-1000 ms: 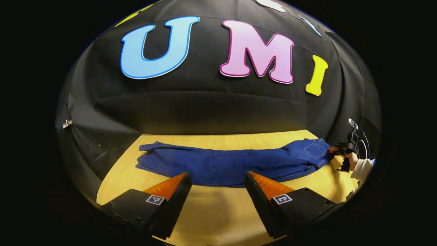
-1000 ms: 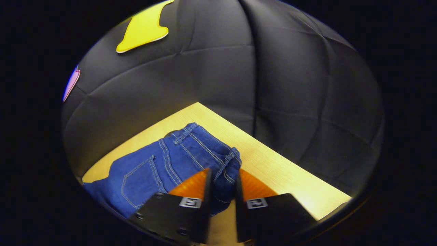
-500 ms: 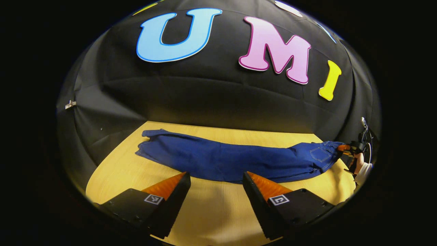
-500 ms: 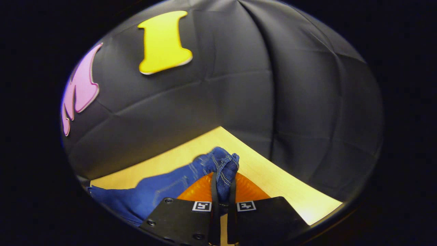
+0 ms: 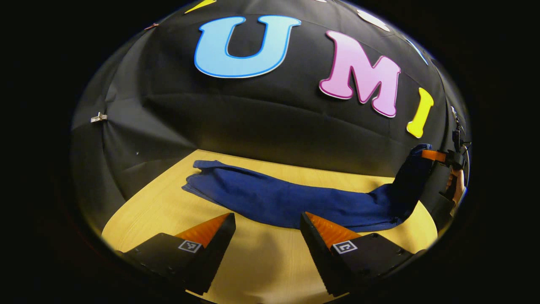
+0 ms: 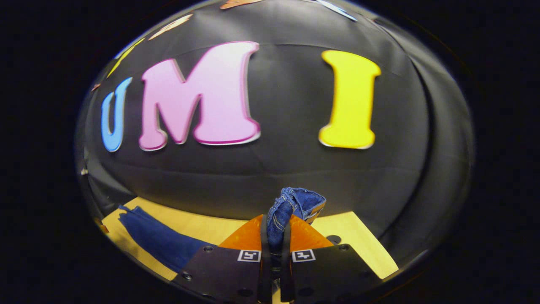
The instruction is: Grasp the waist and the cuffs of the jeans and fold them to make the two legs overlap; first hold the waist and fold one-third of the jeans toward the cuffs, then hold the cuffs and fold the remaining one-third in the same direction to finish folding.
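The right claw [image 6: 275, 236] is pinched on the waist [image 6: 295, 204] of the jeans [image 5: 291, 200], held above the bench [image 5: 261, 261]. The legs lie lengthwise across the bench, cuffs [image 5: 202, 177] at the far left, so the waist likely travels leftward along that axis. The left claw [image 5: 265, 226] hovers wide apart, just short of the legs' near edge.

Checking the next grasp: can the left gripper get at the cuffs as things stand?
Probably yes: the left gripper is open above bare table, and the cuffs lie flat ahead with nothing between.
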Available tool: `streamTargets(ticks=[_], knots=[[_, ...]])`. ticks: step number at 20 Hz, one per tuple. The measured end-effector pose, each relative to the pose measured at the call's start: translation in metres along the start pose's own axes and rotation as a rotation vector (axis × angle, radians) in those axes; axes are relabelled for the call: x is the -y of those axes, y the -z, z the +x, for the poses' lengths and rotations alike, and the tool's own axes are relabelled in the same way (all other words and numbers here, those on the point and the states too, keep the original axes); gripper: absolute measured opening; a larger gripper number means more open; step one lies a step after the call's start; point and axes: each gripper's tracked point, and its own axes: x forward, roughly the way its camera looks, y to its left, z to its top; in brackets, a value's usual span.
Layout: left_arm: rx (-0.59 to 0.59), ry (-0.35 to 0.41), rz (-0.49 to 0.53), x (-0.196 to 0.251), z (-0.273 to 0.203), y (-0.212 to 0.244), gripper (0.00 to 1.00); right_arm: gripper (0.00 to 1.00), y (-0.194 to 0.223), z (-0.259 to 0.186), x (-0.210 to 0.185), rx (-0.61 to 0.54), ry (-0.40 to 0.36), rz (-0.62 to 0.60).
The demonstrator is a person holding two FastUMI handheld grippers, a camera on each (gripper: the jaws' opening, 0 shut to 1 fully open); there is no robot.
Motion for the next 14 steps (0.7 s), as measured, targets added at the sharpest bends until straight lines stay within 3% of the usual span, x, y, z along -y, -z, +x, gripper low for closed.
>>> streamTargets(ticks=[2,10,14], knots=[[0.016,-0.017,-0.018,-0.016,0.004,-0.003,0.97,0.12,-0.009,-0.01,-0.011,-0.008,-0.054,-0.044],[0.106,-0.103,-0.161,-0.092,0.034,-0.026,0.96,0.12,0.028,-0.033,-0.004,-0.108,-0.197,-0.083],[0.078,-0.161,-0.127,-0.147,0.083,-0.028,0.97,0.12,0.042,-0.057,0.016,-0.174,-0.251,-0.116]])
